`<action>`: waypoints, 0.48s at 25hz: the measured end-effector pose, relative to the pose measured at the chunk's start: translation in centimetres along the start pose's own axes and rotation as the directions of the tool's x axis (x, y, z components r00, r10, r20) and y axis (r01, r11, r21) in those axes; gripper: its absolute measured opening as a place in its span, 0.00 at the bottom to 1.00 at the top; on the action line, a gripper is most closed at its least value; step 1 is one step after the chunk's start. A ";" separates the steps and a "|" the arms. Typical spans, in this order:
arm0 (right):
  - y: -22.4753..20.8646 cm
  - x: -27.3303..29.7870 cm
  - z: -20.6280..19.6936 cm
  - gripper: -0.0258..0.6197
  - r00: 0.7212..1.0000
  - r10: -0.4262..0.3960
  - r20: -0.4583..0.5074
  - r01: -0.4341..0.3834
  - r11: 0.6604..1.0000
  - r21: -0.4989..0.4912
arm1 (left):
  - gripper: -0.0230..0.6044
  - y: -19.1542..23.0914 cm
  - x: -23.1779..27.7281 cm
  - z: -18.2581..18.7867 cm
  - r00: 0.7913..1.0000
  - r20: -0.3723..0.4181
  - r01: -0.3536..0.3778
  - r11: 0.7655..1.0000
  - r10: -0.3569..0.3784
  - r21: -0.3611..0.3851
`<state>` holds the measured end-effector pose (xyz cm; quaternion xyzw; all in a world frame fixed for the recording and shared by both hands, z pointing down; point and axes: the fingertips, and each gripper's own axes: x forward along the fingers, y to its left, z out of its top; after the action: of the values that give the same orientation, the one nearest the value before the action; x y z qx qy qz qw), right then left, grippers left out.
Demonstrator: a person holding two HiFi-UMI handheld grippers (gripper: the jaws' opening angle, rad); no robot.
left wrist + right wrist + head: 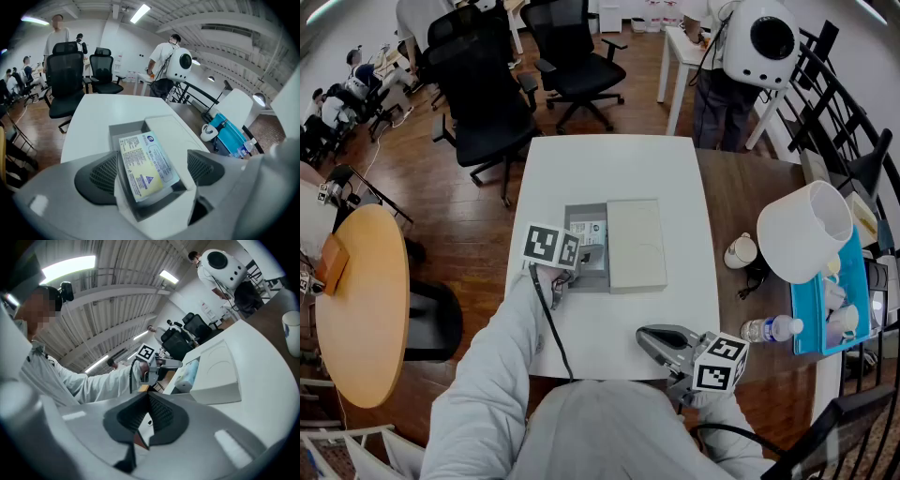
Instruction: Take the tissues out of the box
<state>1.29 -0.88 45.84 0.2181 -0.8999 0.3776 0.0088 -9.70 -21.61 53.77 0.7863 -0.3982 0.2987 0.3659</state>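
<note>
A flat box lies mid-table: its white sleeve (636, 246) is slid to the right, baring the grey tray (578, 217). A tissue pack (589, 232) with a printed label lies tilted in the tray. My left gripper (589, 255) stands open at the tray's near end. In the left gripper view the tissue pack (146, 165) lies between the wide jaws of the left gripper (152, 171); its edge is by the left pad (104, 174) and well apart from the right pad (202, 166). My right gripper (647, 337) rests shut and empty near the table's front edge, its jaws together (149, 401).
A mug (740, 251), a water bottle (773, 329), a large white shade (806, 230) and a blue tray (825, 300) stand on the brown desk at right. Office chairs (487, 94) stand beyond the white table (609, 164). A round wooden table (356, 300) is at left.
</note>
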 end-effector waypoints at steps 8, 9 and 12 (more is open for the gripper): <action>-0.1 -1.2 0.0 0.04 1.000 0.001 -0.004 -0.001 1.000 -0.012 | 0.78 0.9 4.2 -0.4 0.989 -0.112 -0.095 0.995 0.094 -0.004; -0.1 -1.4 -0.2 0.04 1.000 0.002 -0.008 -0.002 1.000 -0.013 | 0.78 1.1 4.6 -0.5 0.986 -0.123 -0.114 0.994 0.113 -0.001; -0.2 -1.8 -0.7 0.04 1.000 -0.001 -0.017 0.000 1.000 -0.013 | 0.78 2.2 5.2 -0.4 0.975 -0.135 -0.173 0.985 0.174 0.019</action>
<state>2.88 0.12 46.15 0.2150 -0.9021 0.3737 0.0181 -9.03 -24.33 58.65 0.7276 -0.4383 0.3839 0.3622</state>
